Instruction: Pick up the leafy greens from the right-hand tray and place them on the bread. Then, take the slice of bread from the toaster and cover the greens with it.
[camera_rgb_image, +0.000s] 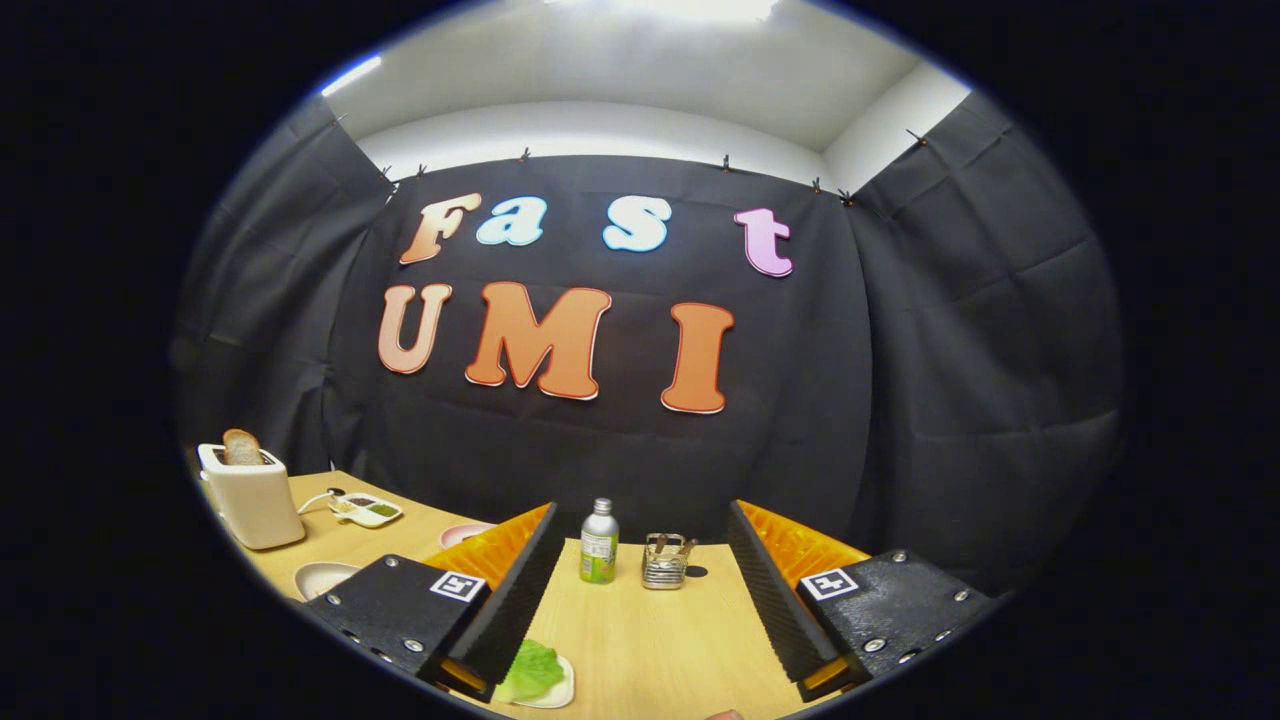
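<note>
My gripper (640, 590) stands open above the wooden table (650, 640), with nothing between its fingers. The leafy greens (532, 670) lie on a small white tray (556, 692) low down, just inside the left finger (515, 600) and partly hidden by it. Far off to the left stands a cream toaster (250, 495) with a slice of bread (241, 447) sticking up out of its slot. A white plate (322, 577) lies in front of the toaster, beside the left finger; what it holds is not clear.
A small bottle (599, 542) and a metal wire holder (667, 560) stand on the table beyond the fingers. A divided condiment dish (367, 509) sits right of the toaster, with a pinkish dish (462, 532) nearer the left finger. The black cloth wall closes the back.
</note>
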